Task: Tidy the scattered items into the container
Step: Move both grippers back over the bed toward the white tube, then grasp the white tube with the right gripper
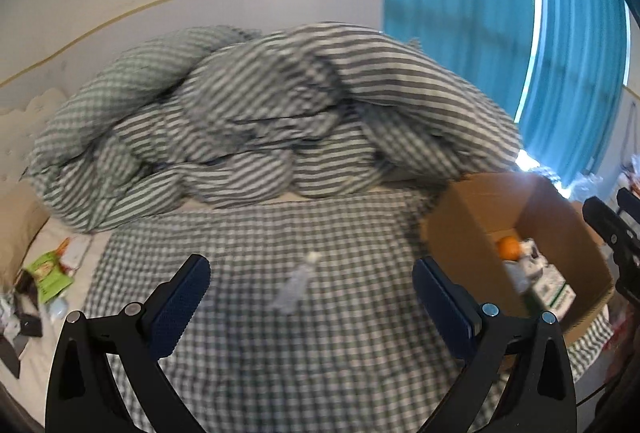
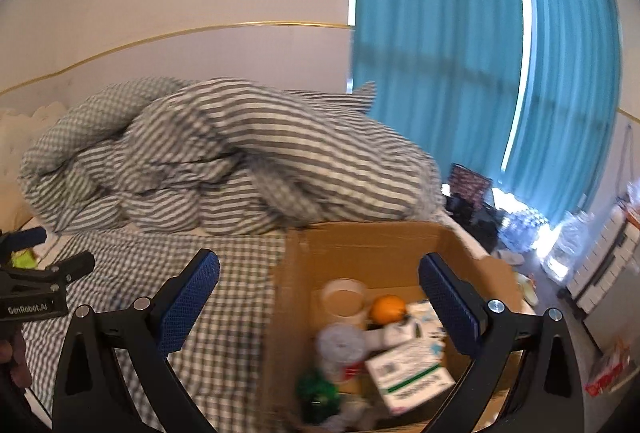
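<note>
Both jaws gape empty. Your left gripper (image 1: 310, 297) faces the pale tube (image 1: 295, 287) left of the cardboard box (image 2: 384, 245); lower and close on it next.

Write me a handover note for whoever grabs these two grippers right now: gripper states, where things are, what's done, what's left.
Left gripper: open, empty, above the checked sheet, lined up on a small pale tube-like item; blurred, so I can't identify it.
Right gripper: open, empty, over the cardboard box.
Done: the box already holds an orange, a cup, a white-and-green carton and other bits.
Left: the pale item on the sheet, plus a green packet and clutter at the bed's left edge, beside the striped duvet.
</note>
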`<state>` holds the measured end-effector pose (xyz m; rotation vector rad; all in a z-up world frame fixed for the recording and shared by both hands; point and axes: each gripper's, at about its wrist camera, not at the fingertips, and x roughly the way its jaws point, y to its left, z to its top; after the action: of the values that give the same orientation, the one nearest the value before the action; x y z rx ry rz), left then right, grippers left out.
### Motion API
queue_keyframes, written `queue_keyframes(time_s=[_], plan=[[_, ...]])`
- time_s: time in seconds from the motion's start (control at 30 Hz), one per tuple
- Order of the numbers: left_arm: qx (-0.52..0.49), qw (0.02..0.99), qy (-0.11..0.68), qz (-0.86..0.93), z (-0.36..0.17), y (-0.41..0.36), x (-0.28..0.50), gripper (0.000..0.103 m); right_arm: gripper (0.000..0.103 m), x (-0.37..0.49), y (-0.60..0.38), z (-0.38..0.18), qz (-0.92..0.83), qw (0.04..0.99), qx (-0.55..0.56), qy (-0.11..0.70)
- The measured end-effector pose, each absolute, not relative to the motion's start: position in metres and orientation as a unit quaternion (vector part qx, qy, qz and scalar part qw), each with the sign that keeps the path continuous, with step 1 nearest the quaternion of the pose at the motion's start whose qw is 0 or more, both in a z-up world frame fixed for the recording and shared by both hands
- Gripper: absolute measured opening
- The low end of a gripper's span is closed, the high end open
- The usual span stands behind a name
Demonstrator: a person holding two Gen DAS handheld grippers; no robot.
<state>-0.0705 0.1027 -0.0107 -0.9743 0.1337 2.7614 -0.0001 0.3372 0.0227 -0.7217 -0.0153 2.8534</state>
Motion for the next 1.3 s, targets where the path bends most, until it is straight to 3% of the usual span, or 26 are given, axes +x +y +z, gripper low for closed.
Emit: queue_keyframes(time_s=[0.33, 0.7, 1.3], plan=[[-0.328, 0.055, 0.038, 0.942, -0.018, 0.027, -0.075, 0.103, 0.1, -0.027, 0.257, 0.017, 0.966, 0.043, -0.254, -0.026], [-0.34, 0.049, 0.031, 0.938, -0.034, -0.003, -0.09, 0.103, 0.1, -0.063, 0.214, -0.006, 0.957, 0.014, -0.286, -0.034], [-0.389, 0.009, 0.013, 0.921, -0.108, -0.061, -0.158, 0.103, 0.1, -0.184, 0.161, -0.151, 0.906, -0.018, -0.423, 0.006]])
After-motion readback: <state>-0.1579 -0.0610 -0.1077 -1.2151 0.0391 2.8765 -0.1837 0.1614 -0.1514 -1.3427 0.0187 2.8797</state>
